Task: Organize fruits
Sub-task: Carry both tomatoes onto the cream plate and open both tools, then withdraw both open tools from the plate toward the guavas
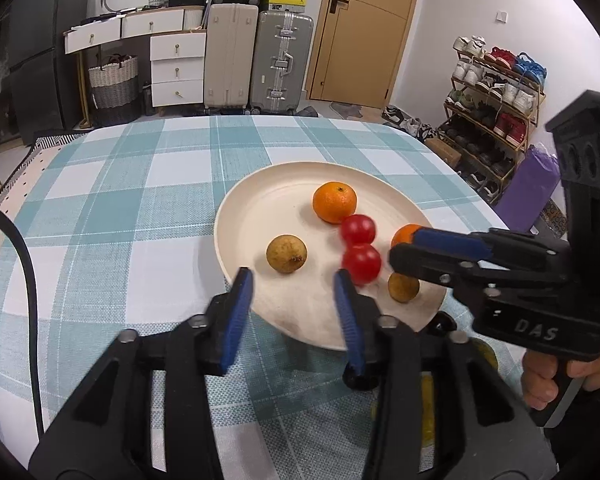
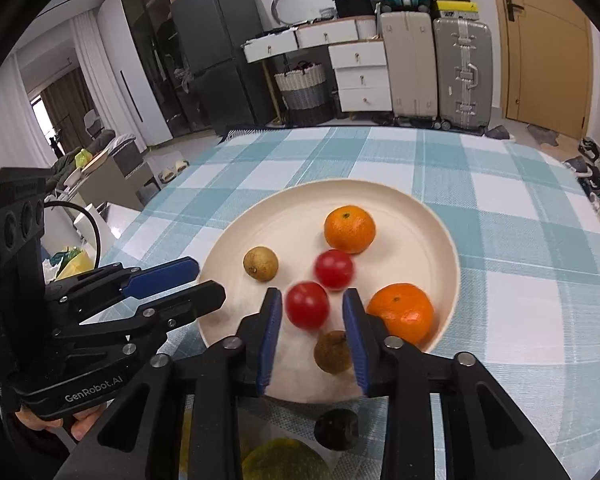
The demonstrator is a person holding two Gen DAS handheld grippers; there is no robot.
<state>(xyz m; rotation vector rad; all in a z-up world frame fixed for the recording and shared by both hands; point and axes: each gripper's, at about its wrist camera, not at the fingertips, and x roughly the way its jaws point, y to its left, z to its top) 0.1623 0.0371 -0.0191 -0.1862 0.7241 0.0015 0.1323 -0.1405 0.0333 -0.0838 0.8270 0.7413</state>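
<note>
A cream plate (image 1: 260, 204) (image 2: 420, 232) on the checked tablecloth holds two oranges (image 2: 349, 229) (image 2: 402, 312), two red tomatoes (image 2: 334, 269) (image 2: 307, 305) and two brown longans (image 2: 261, 263) (image 2: 332, 351). The tomatoes look blurred. My left gripper (image 1: 294, 280) is open and empty over the plate's near rim, a longan (image 1: 286, 253) just ahead. My right gripper (image 2: 312, 300) is open, with a tomato between its fingertips and untouched. In the left wrist view the right gripper (image 1: 404, 248) reaches in from the right.
A dark round fruit (image 2: 336, 429) and a yellow-green fruit (image 2: 286, 460) lie on the cloth below the right gripper. Suitcases (image 1: 256, 60), drawers and a shoe rack (image 1: 496, 104) stand beyond the table (image 1: 112, 208).
</note>
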